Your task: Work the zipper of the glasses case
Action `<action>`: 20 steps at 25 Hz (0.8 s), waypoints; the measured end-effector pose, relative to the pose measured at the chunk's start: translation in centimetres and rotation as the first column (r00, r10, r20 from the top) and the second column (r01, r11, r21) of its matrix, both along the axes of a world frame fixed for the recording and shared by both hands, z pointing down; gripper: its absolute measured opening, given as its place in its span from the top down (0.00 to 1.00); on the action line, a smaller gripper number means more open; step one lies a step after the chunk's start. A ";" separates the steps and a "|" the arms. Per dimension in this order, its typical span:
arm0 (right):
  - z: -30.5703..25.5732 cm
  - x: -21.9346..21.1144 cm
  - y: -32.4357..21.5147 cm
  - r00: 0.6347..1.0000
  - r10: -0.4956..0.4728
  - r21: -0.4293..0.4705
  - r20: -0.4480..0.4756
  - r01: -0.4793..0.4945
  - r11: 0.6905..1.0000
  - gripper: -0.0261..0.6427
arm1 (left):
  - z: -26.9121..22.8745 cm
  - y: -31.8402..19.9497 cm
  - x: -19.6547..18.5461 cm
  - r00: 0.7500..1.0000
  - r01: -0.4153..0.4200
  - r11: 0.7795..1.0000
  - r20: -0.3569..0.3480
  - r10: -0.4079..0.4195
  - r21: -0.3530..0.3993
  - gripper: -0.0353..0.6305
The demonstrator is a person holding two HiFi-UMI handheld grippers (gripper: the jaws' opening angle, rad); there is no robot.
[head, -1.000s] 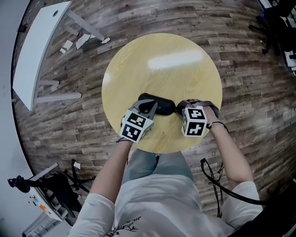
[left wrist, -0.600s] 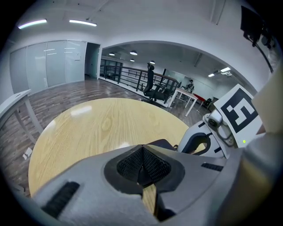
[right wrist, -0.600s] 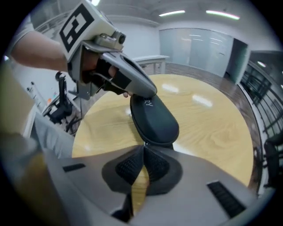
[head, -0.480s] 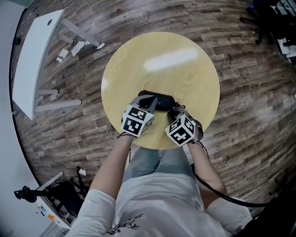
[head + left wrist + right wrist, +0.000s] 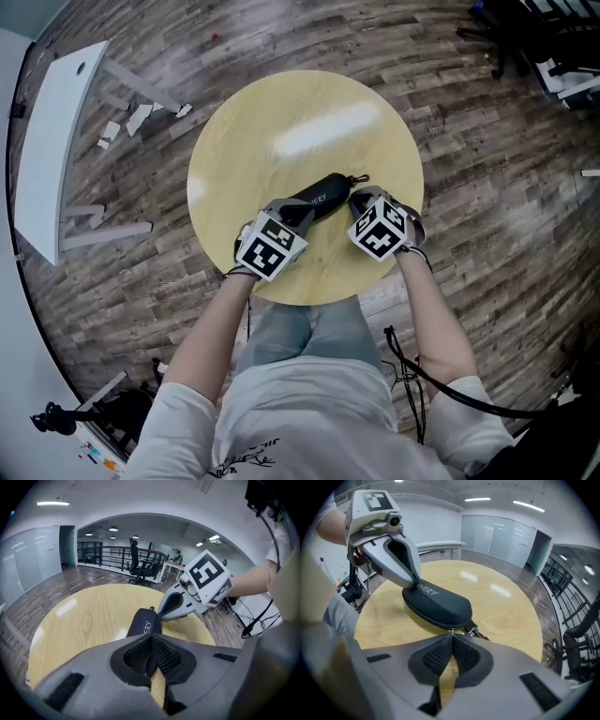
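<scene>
The black glasses case (image 5: pixel 323 197) lies slantwise on the round yellow table (image 5: pixel 281 112), its far end pointing up and right. My left gripper (image 5: pixel 302 214) is shut on the case's near left end; in the left gripper view the case (image 5: pixel 145 624) runs away from the closed pads of that gripper (image 5: pixel 151 637). My right gripper (image 5: pixel 359 199) is at the case's right end. In the right gripper view its tips (image 5: pixel 452 634) meet on a small silver zipper pull at the seam of the case (image 5: pixel 438 604). A metal clip (image 5: pixel 476 632) hangs beside it.
The table's near edge (image 5: pixel 309 302) is just above the person's lap. On the wood floor to the left lies a white board (image 5: pixel 52 141) with scraps beside it. Dark chair bases (image 5: pixel 544 37) stand at the top right. A black cable (image 5: pixel 422 375) hangs by the right arm.
The case has swung from lying crosswise to slanting up to the right. The right gripper dipped toward the near edge, then came back up to the case's right end. The left gripper shifted slightly.
</scene>
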State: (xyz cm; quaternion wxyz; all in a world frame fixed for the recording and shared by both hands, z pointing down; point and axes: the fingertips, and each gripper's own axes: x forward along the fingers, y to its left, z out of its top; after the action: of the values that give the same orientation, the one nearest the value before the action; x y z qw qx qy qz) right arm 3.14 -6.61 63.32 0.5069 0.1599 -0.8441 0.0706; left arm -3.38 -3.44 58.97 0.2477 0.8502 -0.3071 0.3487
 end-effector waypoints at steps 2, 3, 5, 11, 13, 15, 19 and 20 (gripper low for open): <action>0.1 0.1 -1.1 0.999 -0.027 0.003 -0.017 0.027 1.000 0.96 | 0.3 -0.5 0.4 1.000 -0.010 1.000 0.027 0.009 0.018 0.94; 0.2 0.2 -1.5 0.999 -0.042 0.007 -0.028 0.042 0.999 0.96 | 0.4 -0.7 0.5 0.999 -0.002 1.000 0.035 0.001 0.022 0.94; 0.5 0.4 -1.7 0.997 -0.061 0.007 -0.044 0.061 0.998 0.96 | 0.7 -1.1 0.6 0.999 0.020 1.000 0.038 -0.021 0.016 0.94; 0.2 0.3 -0.8 0.999 -0.025 -0.012 -0.036 0.024 1.000 0.96 | 0.9 -1.1 0.7 0.999 0.026 1.000 0.030 -0.026 0.003 0.94; 0.2 -0.1 0.0 1.000 -0.014 -0.020 -0.021 0.013 1.000 0.96 | 1.0 -1.1 0.6 0.999 0.025 1.000 0.026 -0.025 0.003 0.94; 0.1 -0.9 1.1 1.000 -0.010 -0.029 -0.006 0.010 1.000 0.96 | 1.0 -1.1 0.5 0.999 0.027 1.000 0.025 -0.027 0.008 0.94; -0.1 -2.7 3.7 0.999 0.018 -0.057 0.038 -0.016 0.998 0.96 | 1.0 -0.9 0.4 0.999 0.034 0.999 0.023 -0.034 0.012 0.94; -0.1 -3.3 4.4 0.998 0.026 -0.069 0.052 -0.023 0.997 0.96 | 1.0 -0.9 0.3 0.999 0.036 0.999 0.022 -0.036 0.011 0.94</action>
State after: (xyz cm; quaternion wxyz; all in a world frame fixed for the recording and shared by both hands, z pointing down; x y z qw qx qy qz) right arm -0.21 -2.26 63.18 0.4885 0.1509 -0.8524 0.1098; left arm -3.06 -4.30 59.94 0.2461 0.8419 -0.3268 0.3520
